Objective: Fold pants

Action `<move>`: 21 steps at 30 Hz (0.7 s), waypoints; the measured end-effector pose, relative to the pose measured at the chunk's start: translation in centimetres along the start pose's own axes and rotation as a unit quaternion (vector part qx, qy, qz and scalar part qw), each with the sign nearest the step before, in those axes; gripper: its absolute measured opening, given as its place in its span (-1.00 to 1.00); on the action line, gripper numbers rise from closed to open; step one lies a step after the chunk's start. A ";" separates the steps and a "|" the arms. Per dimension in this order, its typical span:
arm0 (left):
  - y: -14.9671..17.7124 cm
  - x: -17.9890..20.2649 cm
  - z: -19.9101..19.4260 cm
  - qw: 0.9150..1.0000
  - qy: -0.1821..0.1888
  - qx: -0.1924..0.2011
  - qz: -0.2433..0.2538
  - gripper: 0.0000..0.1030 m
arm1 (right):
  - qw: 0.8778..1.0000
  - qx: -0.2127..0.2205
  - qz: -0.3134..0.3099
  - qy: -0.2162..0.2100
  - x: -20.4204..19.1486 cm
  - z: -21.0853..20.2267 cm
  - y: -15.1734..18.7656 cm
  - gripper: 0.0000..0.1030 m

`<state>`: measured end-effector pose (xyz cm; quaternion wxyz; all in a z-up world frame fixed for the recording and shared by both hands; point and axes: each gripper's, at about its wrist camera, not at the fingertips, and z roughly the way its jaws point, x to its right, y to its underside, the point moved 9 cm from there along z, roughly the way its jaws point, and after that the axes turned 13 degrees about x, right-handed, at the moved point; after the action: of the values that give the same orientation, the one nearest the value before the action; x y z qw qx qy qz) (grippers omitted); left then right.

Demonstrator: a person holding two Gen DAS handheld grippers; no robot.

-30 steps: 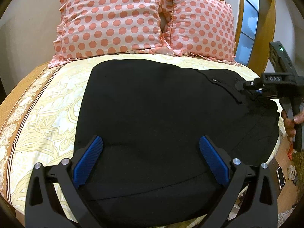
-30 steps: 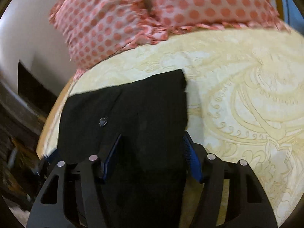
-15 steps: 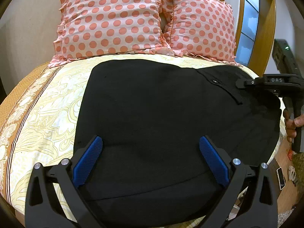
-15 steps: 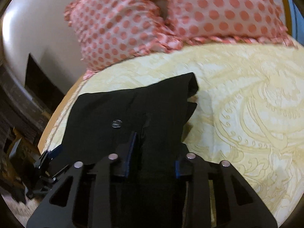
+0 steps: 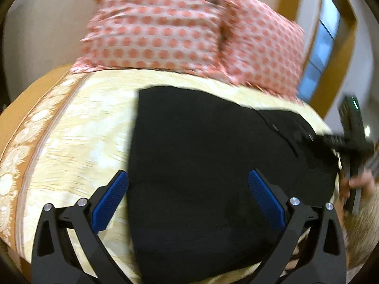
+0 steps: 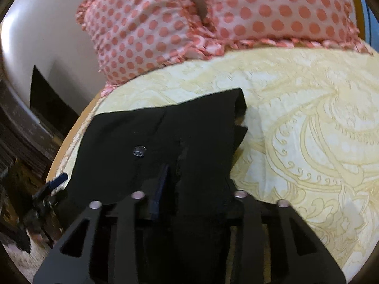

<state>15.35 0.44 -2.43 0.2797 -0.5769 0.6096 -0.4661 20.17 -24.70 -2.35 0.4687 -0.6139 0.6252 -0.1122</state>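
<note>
The black pants (image 5: 201, 165) are lying flat on the yellow patterned bedspread (image 5: 78, 142), their waist end with the button (image 6: 139, 151) reaching toward the bed's edge. The right gripper (image 6: 191, 182) is pinching a bunch of that waist fabric, jaws drawn narrow around it; this is judged to be the hold for lifting one end over the other. The left gripper (image 5: 187, 196) is hovering over the opposite end with jaws spread wide, holding nothing, one blue pad (image 5: 111, 196) lying over bare bedspread and the other over cloth. It is apparently lining up on that edge. Two polka-dot pillows (image 5: 165, 28) are standing against the wall beyond, well apart from the garment. Both views are blurring.
</note>
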 end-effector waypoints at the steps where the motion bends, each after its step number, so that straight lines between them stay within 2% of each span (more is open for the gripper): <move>1: -0.5 -0.9 0.0 1.000 -0.008 0.003 -0.009 0.97 | 1.000 0.009 -0.009 -0.007 -0.6 -0.4 -0.3 -0.54; 5: -2.4 -4.8 0.5 0.998 -0.028 0.001 -0.050 0.96 | 0.998 0.029 -0.058 -0.021 -3.1 -1.0 -0.8 -0.57; 7: -2.9 -6.0 1.5 0.998 -0.025 -0.020 -0.059 0.96 | 0.997 0.028 -0.075 -0.008 -3.3 -0.8 -0.8 -0.57; 9: -3.1 -6.8 2.8 0.997 -0.025 -0.044 -0.062 0.95 | 0.998 0.024 -0.057 -0.007 -2.6 -0.6 -0.8 -0.58; 15: -2.5 -5.8 6.1 0.992 0.003 -0.110 -0.054 0.82 | 1.000 0.011 -0.029 -0.001 -0.9 0.1 -0.4 -0.57; 18: -1.7 -4.7 7.0 0.991 0.015 -0.132 -0.032 0.69 | 1.000 0.007 -0.022 -0.002 -0.6 0.2 -0.4 -0.56; 21: -1.5 -3.5 7.6 0.990 0.025 -0.137 -0.014 0.65 | 1.000 0.002 -0.013 -0.006 -0.3 0.4 -0.4 -0.54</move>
<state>23.36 2.09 -4.87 0.1763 -0.6063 0.6663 -0.3967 20.66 -24.38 -2.19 0.4721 -0.6217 0.6141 -0.1162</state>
